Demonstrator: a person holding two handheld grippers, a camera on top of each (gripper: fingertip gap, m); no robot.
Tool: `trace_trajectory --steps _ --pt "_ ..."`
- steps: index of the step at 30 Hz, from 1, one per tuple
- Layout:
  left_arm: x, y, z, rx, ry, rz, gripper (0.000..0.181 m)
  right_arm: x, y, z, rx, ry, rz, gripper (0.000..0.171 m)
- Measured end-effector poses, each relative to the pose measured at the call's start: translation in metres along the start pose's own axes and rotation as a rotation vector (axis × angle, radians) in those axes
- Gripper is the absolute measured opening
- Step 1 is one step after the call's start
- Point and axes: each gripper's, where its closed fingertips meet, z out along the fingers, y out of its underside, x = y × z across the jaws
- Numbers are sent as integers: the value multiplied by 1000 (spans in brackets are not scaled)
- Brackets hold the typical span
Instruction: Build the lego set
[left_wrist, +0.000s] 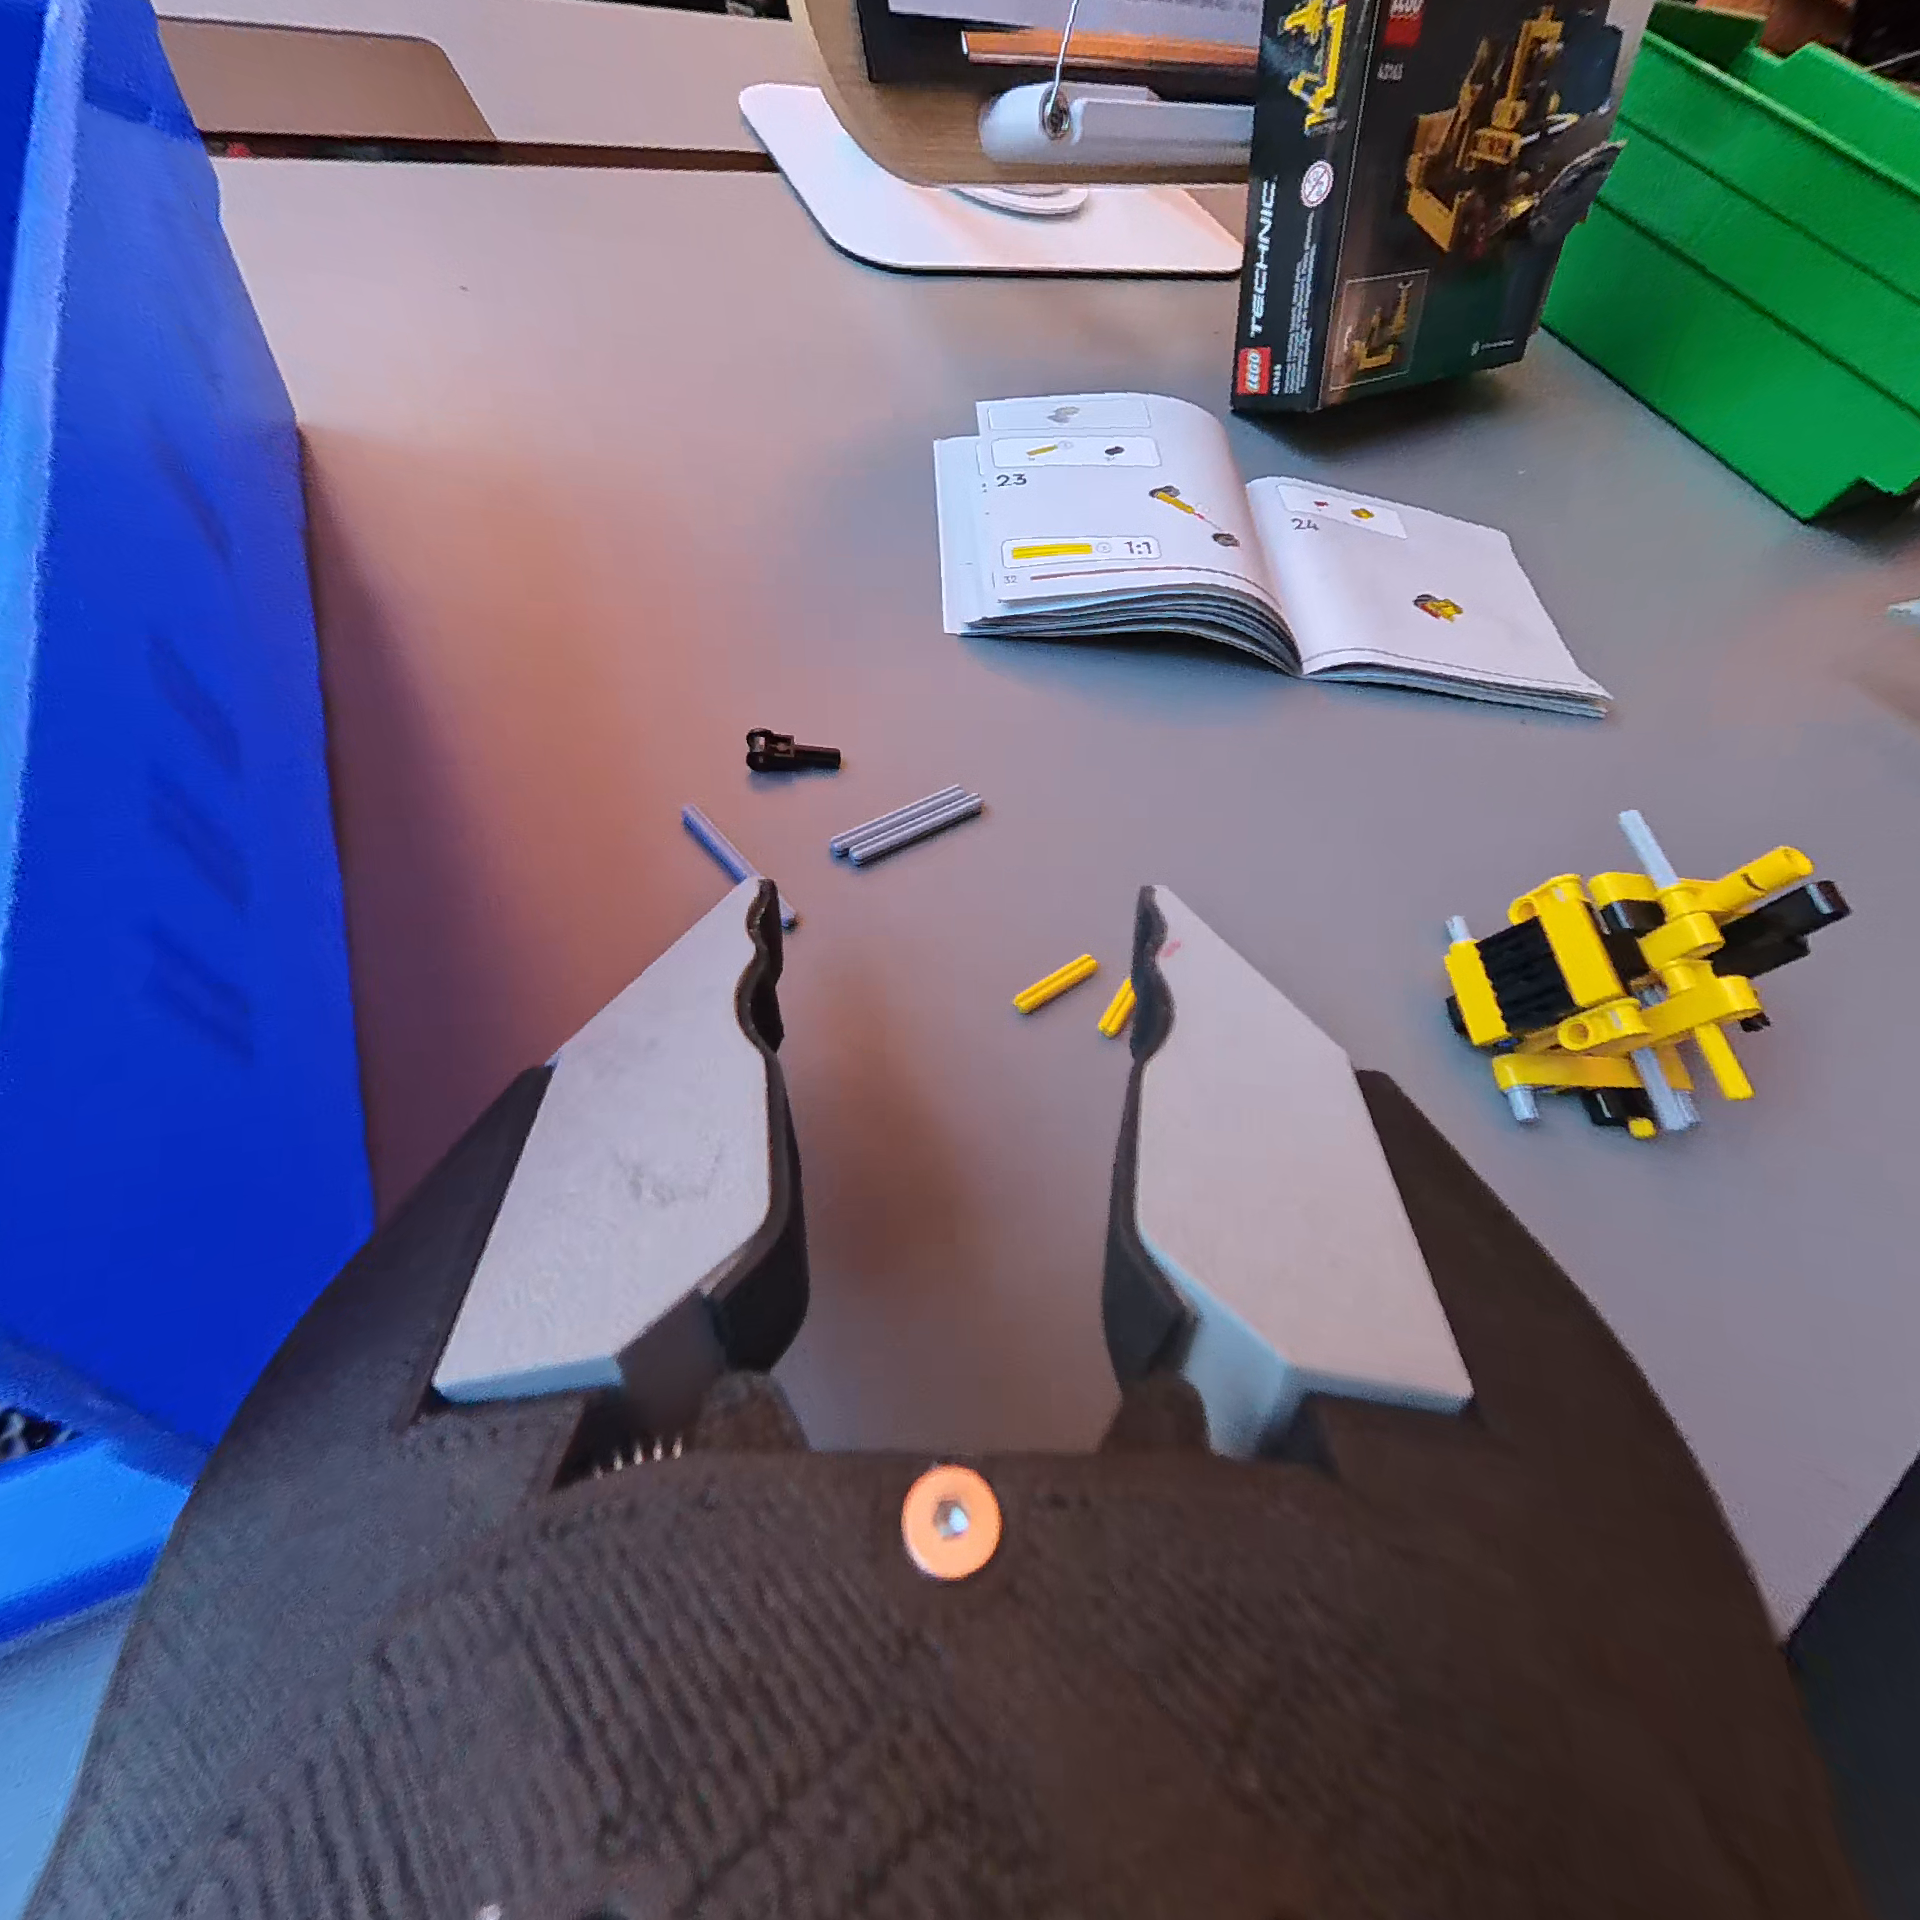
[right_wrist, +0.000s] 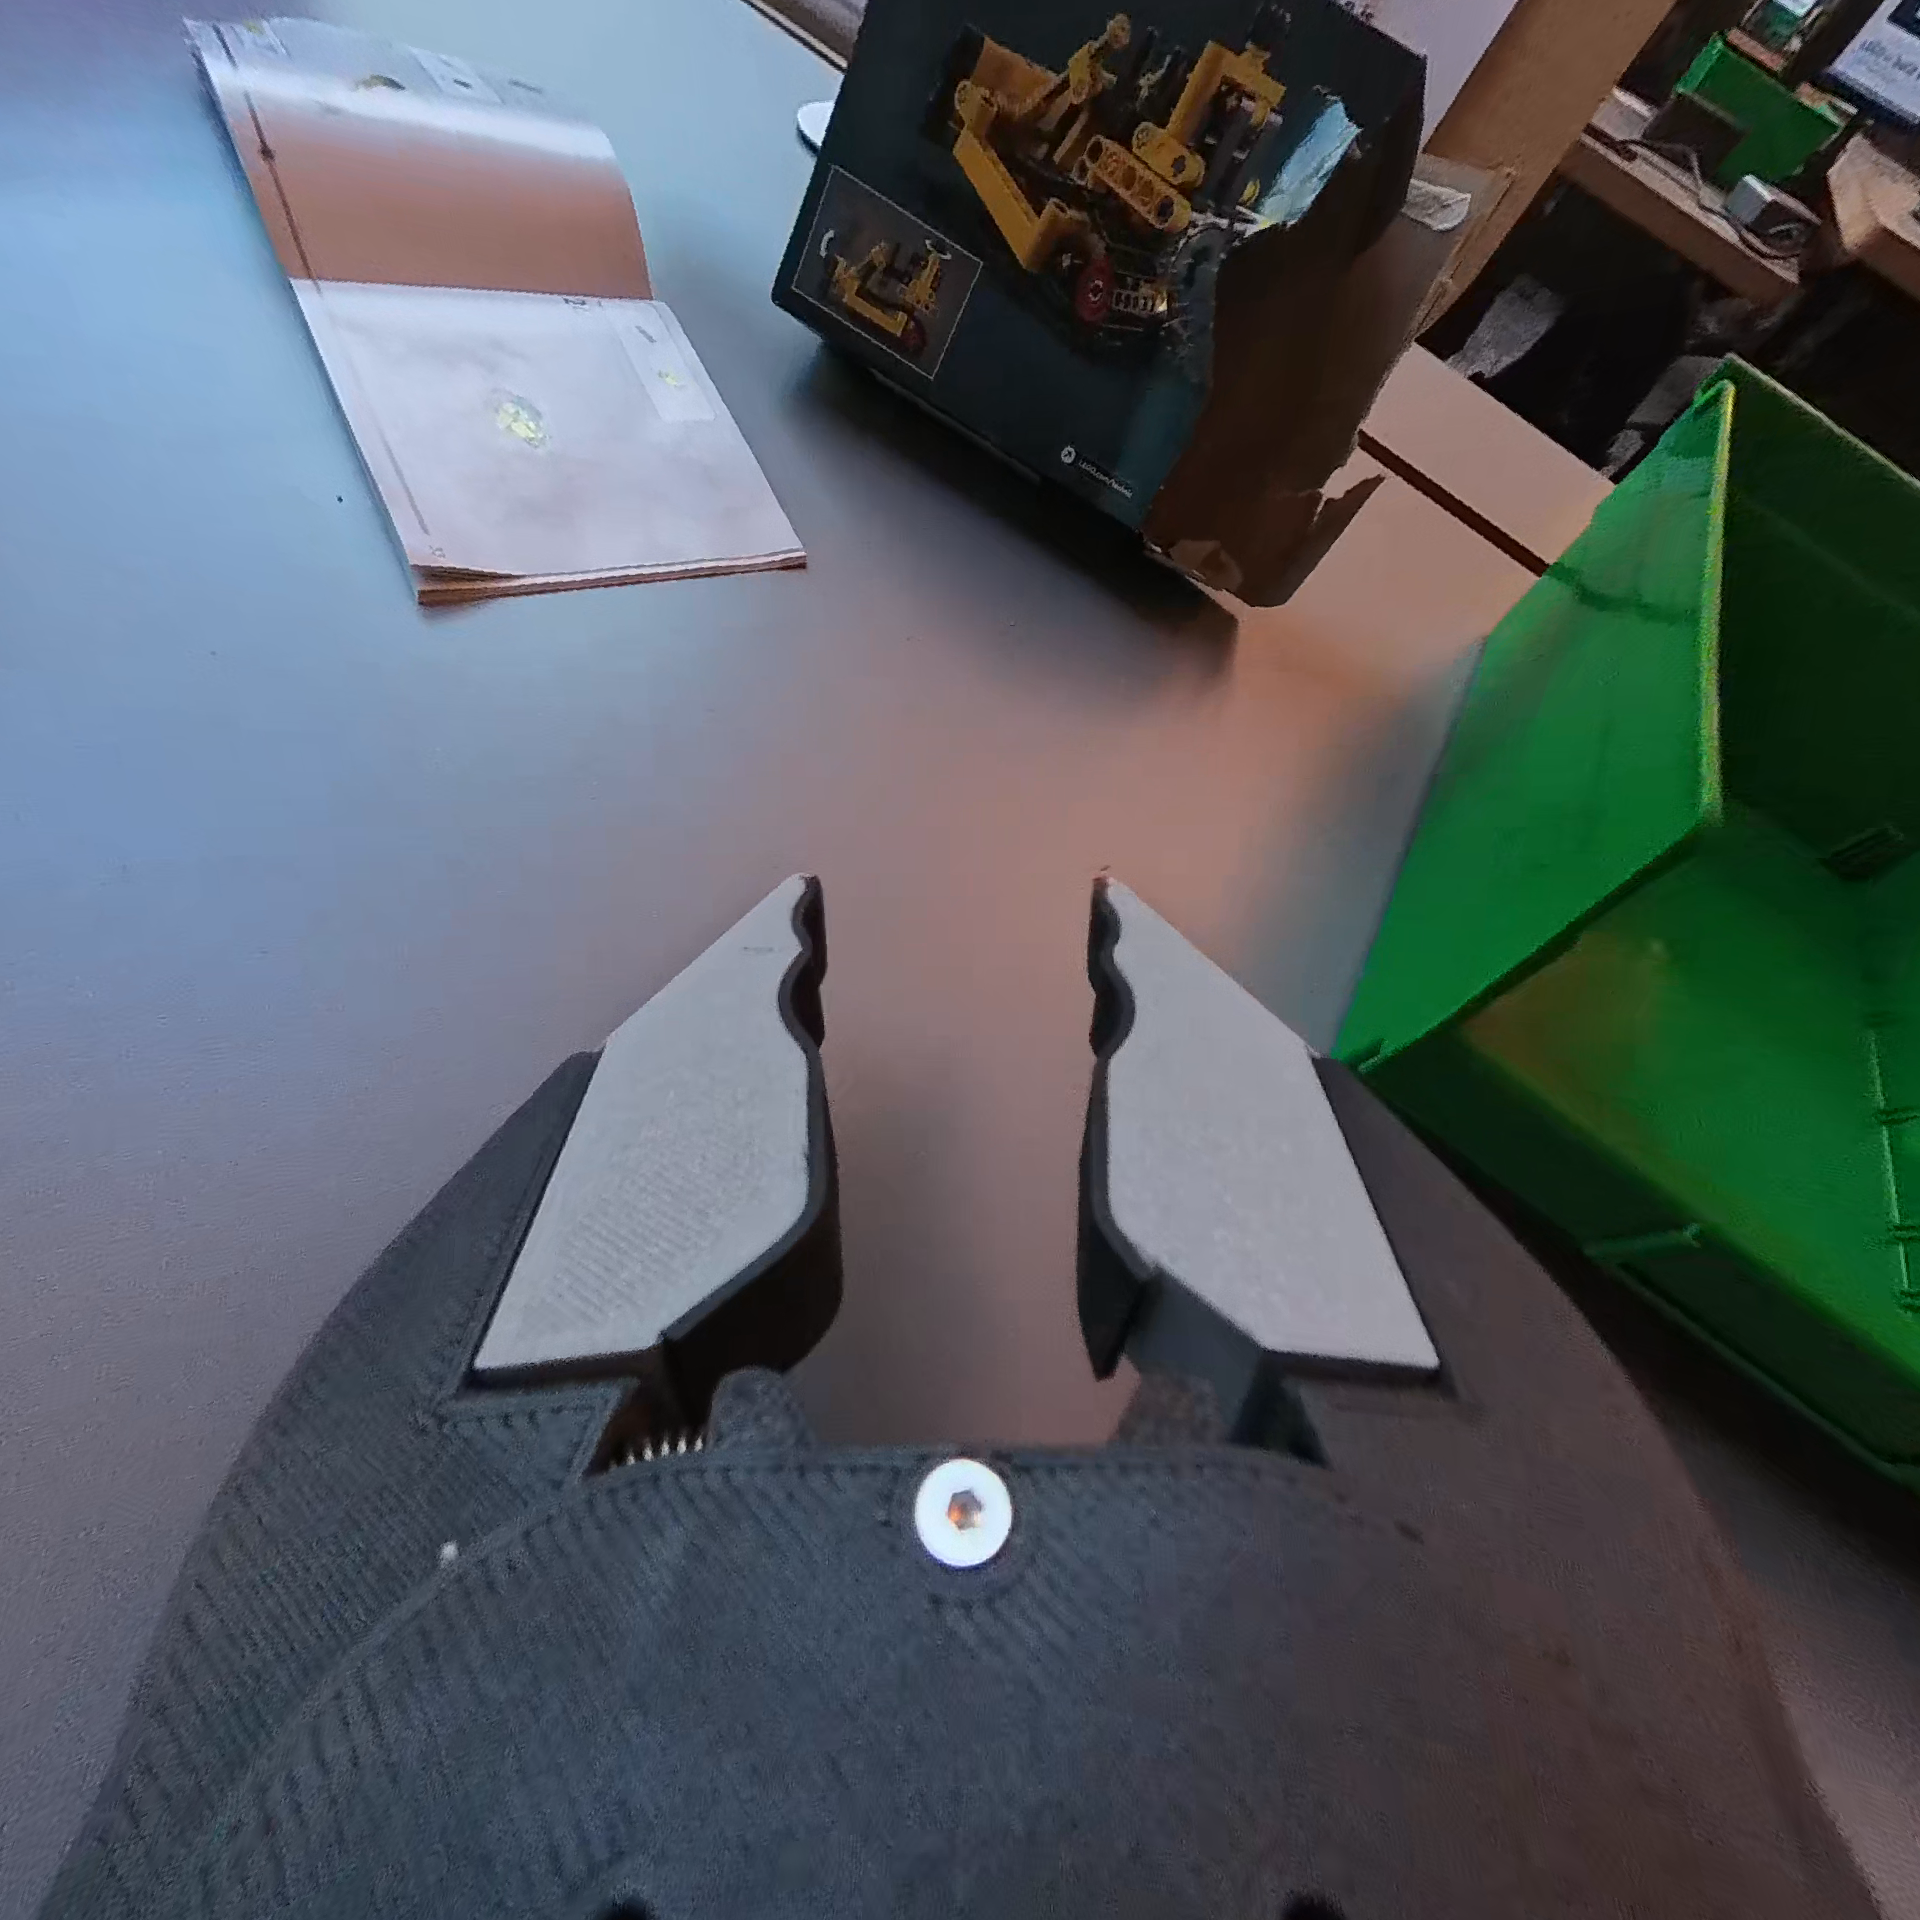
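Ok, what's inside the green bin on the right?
In the right wrist view, the green bin shows only bare floor and walls where its inside is in view. The part nearest the camera runs out of frame, so pieces could lie there unseen.

Loose axles (left_wrist: 906, 823) left of model (left_wrist: 1621, 987), booklet (left_wrist: 1247, 551) behind them

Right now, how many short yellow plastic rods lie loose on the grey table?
2. One short yellow rod lies ahead of the left gripper; the second yellow rod is partly behind its finger. More may be hidden.
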Motion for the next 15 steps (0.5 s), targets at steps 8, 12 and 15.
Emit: trace_trajectory --steps 8,12,15 --pt "10 1 0 3 -8 67 69 -10 4 4 -42 38 -145 47" --pt "22 0 1 12 56 67 67 -15 7 6 -69 65 -226 46" --pt "32 0 0 10 127 63 66 -18 8 7 -75 61 -254 45"
